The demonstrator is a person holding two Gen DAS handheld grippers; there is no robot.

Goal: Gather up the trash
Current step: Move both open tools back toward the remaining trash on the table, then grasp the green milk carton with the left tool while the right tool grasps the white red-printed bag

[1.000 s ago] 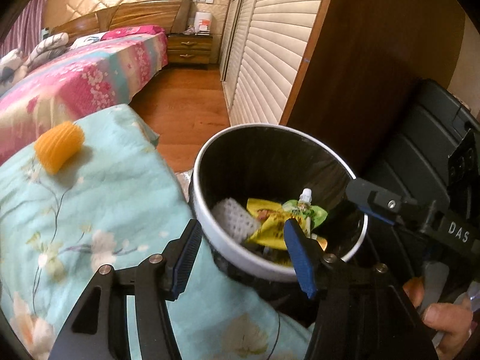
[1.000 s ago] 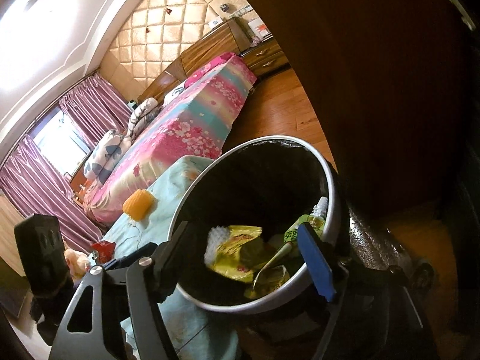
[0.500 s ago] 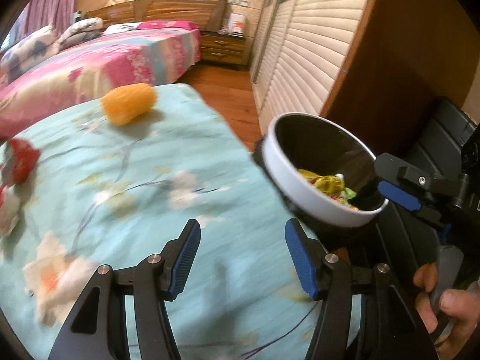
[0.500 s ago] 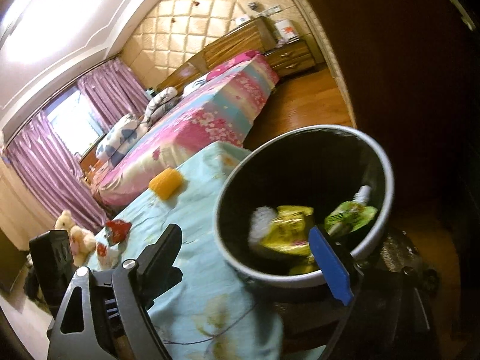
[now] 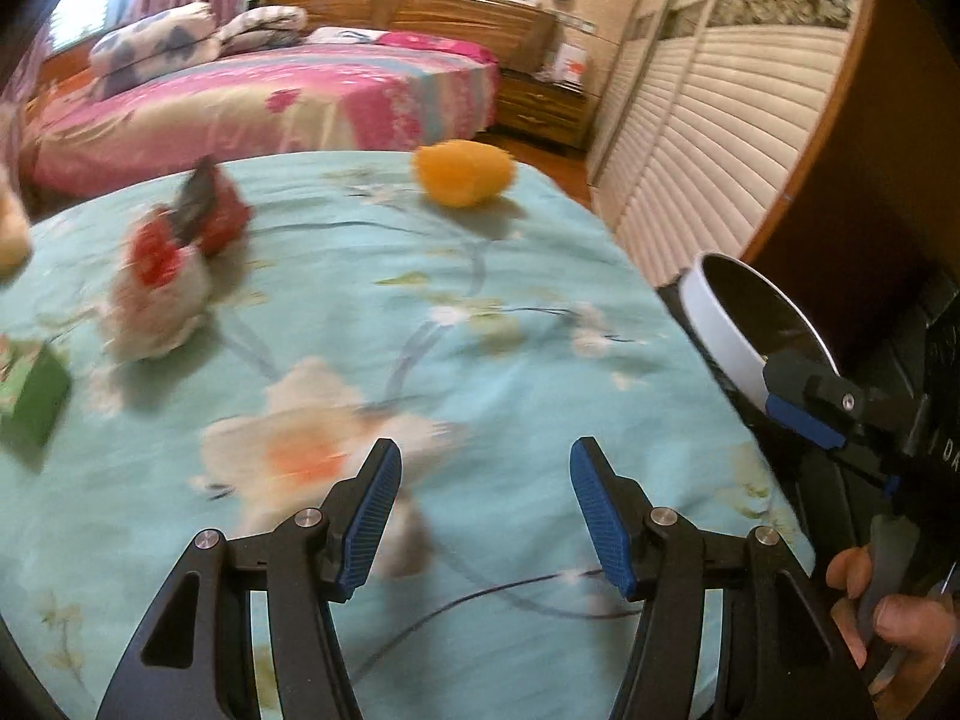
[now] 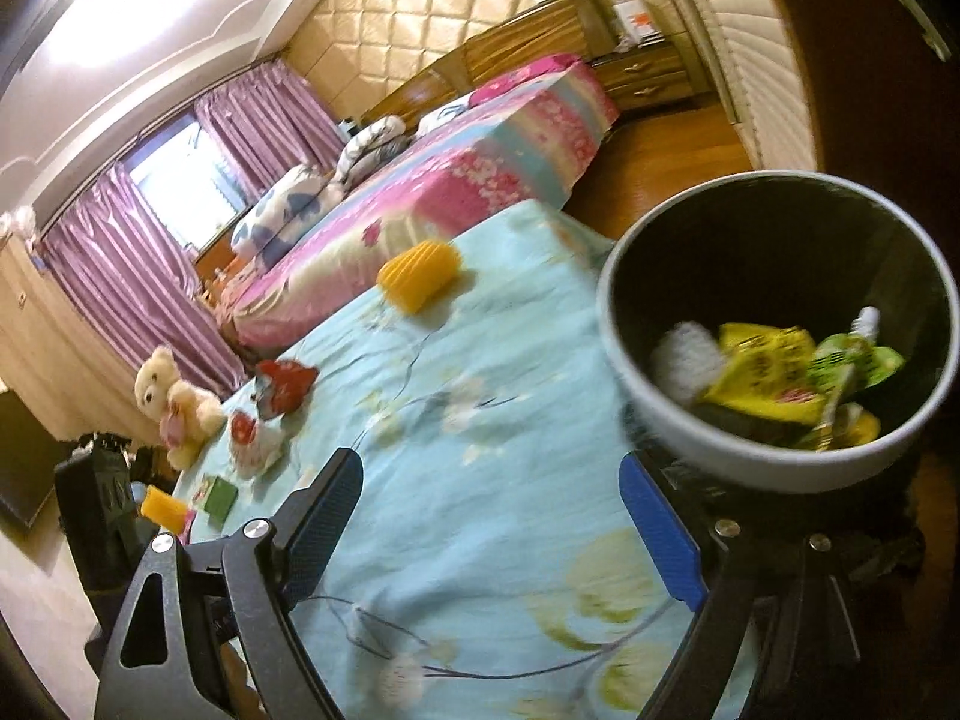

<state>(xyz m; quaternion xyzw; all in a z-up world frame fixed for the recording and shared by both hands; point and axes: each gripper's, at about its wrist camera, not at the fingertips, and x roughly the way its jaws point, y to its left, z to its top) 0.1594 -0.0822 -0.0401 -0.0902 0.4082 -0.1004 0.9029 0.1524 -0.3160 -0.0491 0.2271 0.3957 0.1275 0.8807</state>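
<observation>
A white-rimmed black bin (image 6: 774, 468) stands at the right edge of the blue floral cloth (image 6: 480, 480) and holds a yellow wrapper (image 6: 762, 375), a green pouch and a white net. It also shows in the left wrist view (image 5: 720, 324). On the cloth lie an orange foam net (image 5: 462, 171), a red wrapper (image 5: 213, 210), a red and white crumpled wrapper (image 5: 159, 294) and a green box (image 5: 30, 396). My left gripper (image 5: 483, 516) is open and empty above the cloth. My right gripper (image 6: 486, 516) is open and empty beside the bin.
A pink floral bed (image 5: 270, 102) lies behind the cloth. A white slatted wardrobe (image 5: 708, 138) and a brown panel stand at the right. A teddy bear (image 6: 171, 399) sits at the cloth's far left end. A wooden nightstand (image 5: 540, 105) stands by the wall.
Both grippers have swung left, away from the bin and over the cloth. The bin has slid to the right of both views, and the wrappers and green box have come into view.
</observation>
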